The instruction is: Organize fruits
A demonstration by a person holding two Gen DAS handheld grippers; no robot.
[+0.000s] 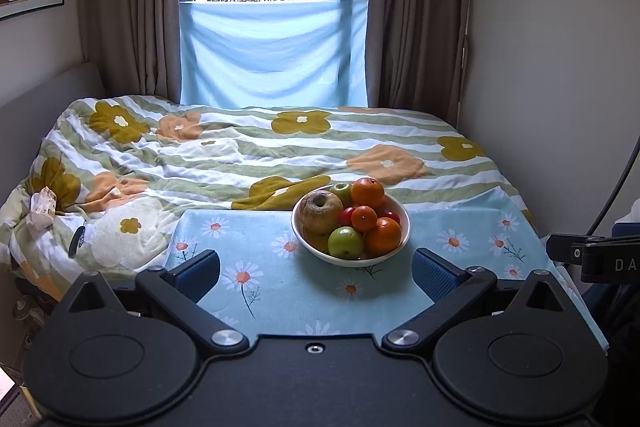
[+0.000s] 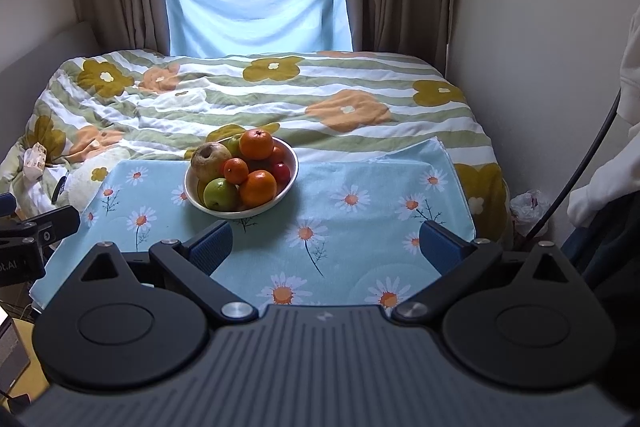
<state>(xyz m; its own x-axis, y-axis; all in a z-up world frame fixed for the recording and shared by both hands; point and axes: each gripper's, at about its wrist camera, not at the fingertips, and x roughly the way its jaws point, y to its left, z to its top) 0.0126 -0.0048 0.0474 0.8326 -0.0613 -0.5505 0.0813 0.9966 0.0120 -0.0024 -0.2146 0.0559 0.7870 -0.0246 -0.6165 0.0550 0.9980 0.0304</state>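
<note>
A white bowl [image 1: 394, 251] full of fruit stands on a light blue daisy cloth [image 1: 256, 267]. It holds a brown wrinkled apple [image 1: 321, 213], green apples [image 1: 345, 242], oranges [image 1: 367, 192] and small red fruits [image 1: 346, 215]. My left gripper [image 1: 316, 273] is open and empty, just short of the bowl. In the right wrist view the bowl [image 2: 292, 173] sits ahead and left on the cloth [image 2: 360, 227], with the brown apple [image 2: 210, 160] and oranges [image 2: 257, 144] on top. My right gripper [image 2: 326, 247] is open and empty, short of the bowl.
The cloth covers a table set against a bed with a flowered quilt [image 1: 240, 147]. Curtains and a window stand behind. A wall [image 1: 552, 67] lies to the right. The other gripper's body shows at the right edge [image 1: 600, 259] and the left edge [image 2: 32, 235].
</note>
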